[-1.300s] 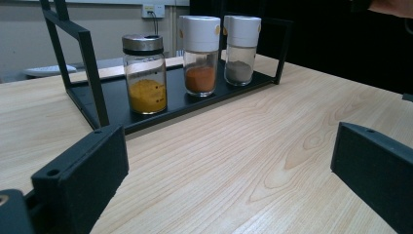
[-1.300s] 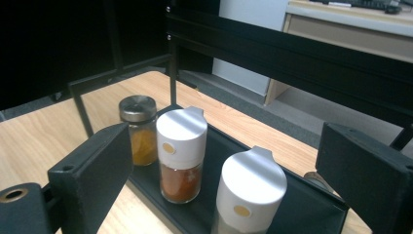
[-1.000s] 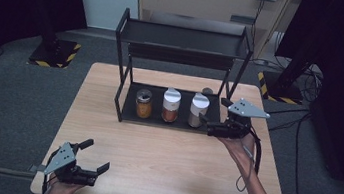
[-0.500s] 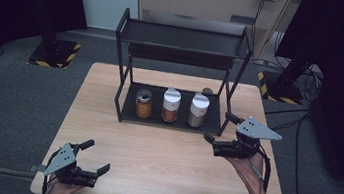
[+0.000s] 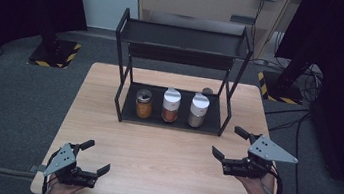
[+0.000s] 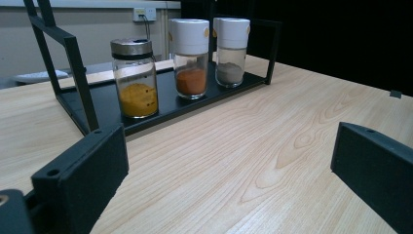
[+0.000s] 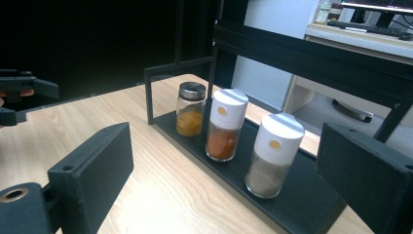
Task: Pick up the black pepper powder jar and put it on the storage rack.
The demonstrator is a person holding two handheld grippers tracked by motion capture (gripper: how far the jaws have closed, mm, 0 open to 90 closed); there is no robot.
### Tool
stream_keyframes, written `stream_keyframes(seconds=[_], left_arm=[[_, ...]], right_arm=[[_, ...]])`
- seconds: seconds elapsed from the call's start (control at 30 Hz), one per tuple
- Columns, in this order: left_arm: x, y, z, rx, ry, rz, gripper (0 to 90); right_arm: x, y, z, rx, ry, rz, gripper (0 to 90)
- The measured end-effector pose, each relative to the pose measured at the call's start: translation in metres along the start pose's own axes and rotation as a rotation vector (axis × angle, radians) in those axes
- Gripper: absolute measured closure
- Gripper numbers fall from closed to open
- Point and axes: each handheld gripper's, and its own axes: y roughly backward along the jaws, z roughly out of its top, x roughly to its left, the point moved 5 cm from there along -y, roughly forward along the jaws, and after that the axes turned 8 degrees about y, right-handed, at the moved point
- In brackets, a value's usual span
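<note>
High view: three spice jars stand in a row on the lower shelf of the black rack (image 5: 229, 107) — the yellow-spice jar (image 5: 144, 104), the orange-spice jar (image 5: 171, 106) and the grey-spice jar (image 5: 198, 111). The right claw (image 5: 234, 148) hangs wide and empty near the rack's right end; the left claw (image 5: 95, 156) rests wide and empty at the worktop's (image 5: 168, 152) near edge. Judging by this, shelving looks done.

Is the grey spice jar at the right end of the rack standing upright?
Upright. The grey spice jar stands on the rack's bottom shelf, white cap on top, beside the orange-red one.
</note>
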Motion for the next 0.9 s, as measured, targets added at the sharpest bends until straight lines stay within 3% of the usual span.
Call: stream_keyframes(seconds=[0.53,0.9], left_arm=[[-0.001,0.0,0.0,0.005,-0.001,0.009,0.0],[0.0,0.0,0.0,0.004,0.001,0.007,0.0]], right_arm=[[0.012,0.037,-0.035,0.031,-0.054,-0.075,6.8],[0.023,0.052,-0.053,0.042,-0.059,-0.129,6.8]])
